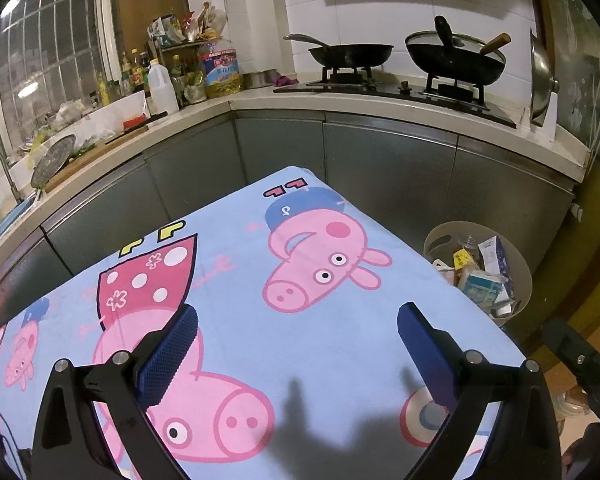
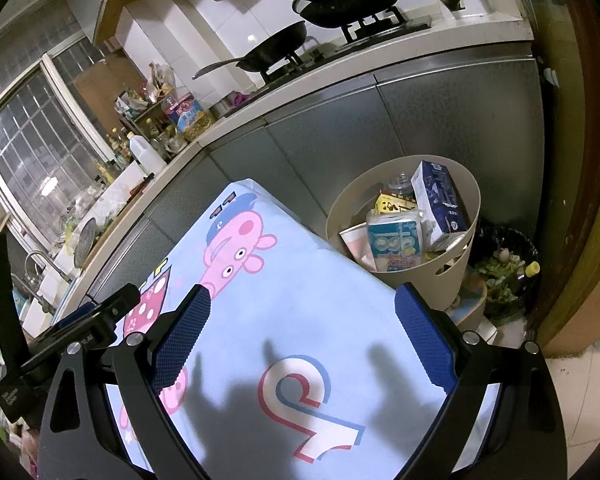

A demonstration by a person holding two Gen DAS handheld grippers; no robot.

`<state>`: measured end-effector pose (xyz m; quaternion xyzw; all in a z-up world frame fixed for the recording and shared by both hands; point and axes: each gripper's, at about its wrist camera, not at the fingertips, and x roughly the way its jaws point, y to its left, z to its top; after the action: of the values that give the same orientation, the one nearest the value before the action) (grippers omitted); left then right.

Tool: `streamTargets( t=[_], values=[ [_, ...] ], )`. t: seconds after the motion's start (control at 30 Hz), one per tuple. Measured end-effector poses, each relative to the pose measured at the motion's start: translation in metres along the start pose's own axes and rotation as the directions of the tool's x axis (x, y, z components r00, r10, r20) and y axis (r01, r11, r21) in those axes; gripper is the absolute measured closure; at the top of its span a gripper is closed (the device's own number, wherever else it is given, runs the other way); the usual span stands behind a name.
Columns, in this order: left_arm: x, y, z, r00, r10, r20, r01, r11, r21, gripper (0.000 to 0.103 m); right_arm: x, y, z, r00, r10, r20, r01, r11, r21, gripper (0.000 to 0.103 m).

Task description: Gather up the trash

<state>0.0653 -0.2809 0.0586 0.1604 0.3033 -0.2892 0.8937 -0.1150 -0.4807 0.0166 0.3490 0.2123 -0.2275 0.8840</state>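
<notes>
Spread jaws; beige bin (image 2: 400, 272) holds cartons (image 2: 436, 200).

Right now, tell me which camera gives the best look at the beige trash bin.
The right wrist view. There the beige trash bin shows whole: rim, wall, handle cutout, and the cartons and packets filling it, beside the table's far corner. The left wrist view catches the bin smaller at the right edge, its lower part hidden behind the cartoon tablecloth.

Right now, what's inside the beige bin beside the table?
The beige bin holds a blue-white carton, a light-blue packet, a yellow wrapper and a clear bottle top. Anything beneath them is covered.
</notes>
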Motion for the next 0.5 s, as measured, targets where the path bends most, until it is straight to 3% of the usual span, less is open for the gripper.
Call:
streamTargets(
  t=[0.5],
  values=[
    [0.0068,-0.0072,-0.0054,1.000,0.014,-0.028,-0.013,0.999,0.033,0.004,0.0033,-0.0033,-0.0041,1.000,-0.005,-0.007,0.005,1.000,0.009,0.011]
  ],
)
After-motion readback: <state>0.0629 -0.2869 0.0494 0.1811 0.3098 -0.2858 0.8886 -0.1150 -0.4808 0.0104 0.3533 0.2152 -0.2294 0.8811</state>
